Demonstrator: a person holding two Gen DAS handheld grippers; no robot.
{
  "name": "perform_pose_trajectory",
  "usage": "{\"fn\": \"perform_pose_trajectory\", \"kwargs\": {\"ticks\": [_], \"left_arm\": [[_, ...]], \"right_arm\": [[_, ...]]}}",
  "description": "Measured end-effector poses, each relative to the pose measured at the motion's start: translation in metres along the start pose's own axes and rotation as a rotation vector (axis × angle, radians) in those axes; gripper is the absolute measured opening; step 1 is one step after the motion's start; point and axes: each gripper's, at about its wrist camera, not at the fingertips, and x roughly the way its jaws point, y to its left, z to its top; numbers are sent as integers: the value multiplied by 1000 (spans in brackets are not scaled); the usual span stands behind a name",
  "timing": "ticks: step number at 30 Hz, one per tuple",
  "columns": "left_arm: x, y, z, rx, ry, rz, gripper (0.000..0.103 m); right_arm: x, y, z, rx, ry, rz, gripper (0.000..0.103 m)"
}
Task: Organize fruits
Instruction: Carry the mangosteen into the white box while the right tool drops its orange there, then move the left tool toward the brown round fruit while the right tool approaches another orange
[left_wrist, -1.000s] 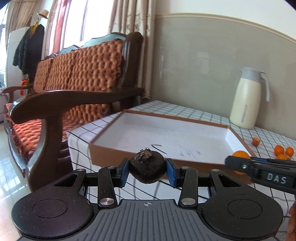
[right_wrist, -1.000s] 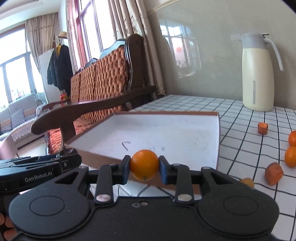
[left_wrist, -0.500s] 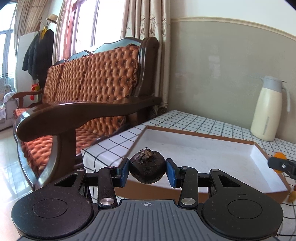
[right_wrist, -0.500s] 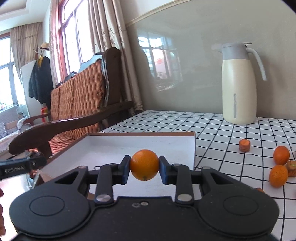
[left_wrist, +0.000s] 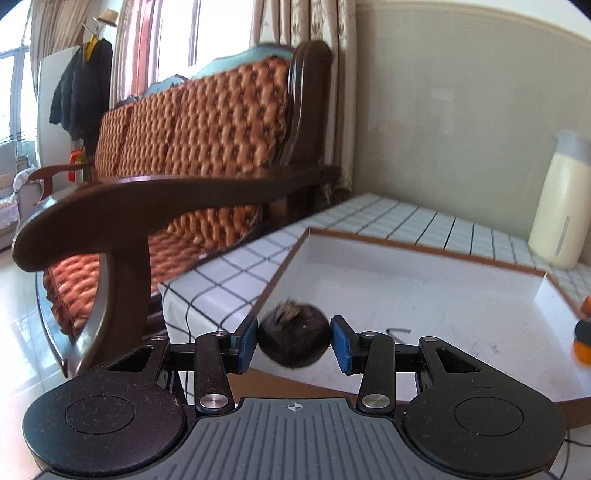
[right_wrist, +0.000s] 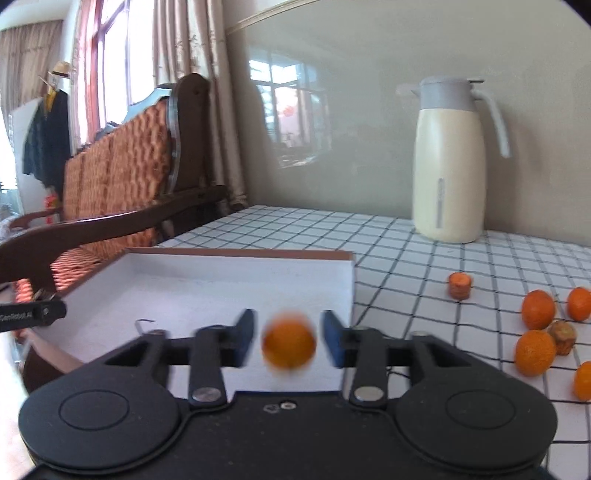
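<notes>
My left gripper (left_wrist: 294, 341) has its jaws parted, with small gaps on both sides of a dark brown fruit (left_wrist: 293, 339) that is blurred between them, above the near edge of the white box (left_wrist: 424, 295). My right gripper (right_wrist: 289, 340) is open too; a blurred orange (right_wrist: 289, 344) sits between its spread pads, touching neither, over the box's right part (right_wrist: 221, 280). The left gripper's tip shows at the left edge of the right wrist view (right_wrist: 33, 314).
A cream thermos jug (right_wrist: 448, 162) stands at the back of the checked tablecloth (right_wrist: 406, 266). Several oranges (right_wrist: 537, 308), a brown fruit (right_wrist: 562, 336) and a carrot piece (right_wrist: 460, 285) lie right of the box. A wooden sofa (left_wrist: 177, 177) stands left of the table.
Both grippers have opened; the dark fruit and the orange are released and blurred, dropping between the pads. Both grippers moved forward over the box.
</notes>
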Motion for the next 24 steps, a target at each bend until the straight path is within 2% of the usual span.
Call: {"fn": "perform_pose_trajectory", "kwargs": {"ticks": [1, 2, 3, 4, 5, 6, 10, 15, 17, 20, 24], "left_arm": [[0, 1, 2, -7, 5, 1, 57], [-4, 1, 4, -20, -1, -19, 77], [-15, 0, 9, -30, -40, -15, 91], [-28, -1, 12, -32, -108, 29, 103], [-40, -2, 14, -32, -183, 58, 103], [-51, -3, 17, -30, -240, 66, 103], [-74, -2, 23, -47, -327, 76, 103], [-77, -11, 16, -33, -293, 49, 103], [-76, -23, 13, 20, -293, 48, 103], [-78, -43, 5, 76, -269, 7, 103], [-83, -67, -3, 106, -222, -87, 103]], "right_arm": [[-7, -2, 1, 11, -50, -8, 76], [-15, -3, 4, 17, -95, -12, 81], [-22, -5, 7, 27, -137, -7, 86], [-28, -8, 10, 43, -177, -9, 91], [-34, -11, 12, 59, -215, -13, 97], [-39, -14, 15, 70, -240, 0, 97], [-44, -20, 28, 60, -256, 23, 97], [-49, -22, 28, -22, -295, -42, 97], [-48, -25, 22, -32, -248, -58, 97], [-45, -41, 15, 50, -152, -13, 97], [-56, -61, 10, 92, -155, -64, 97]]}}
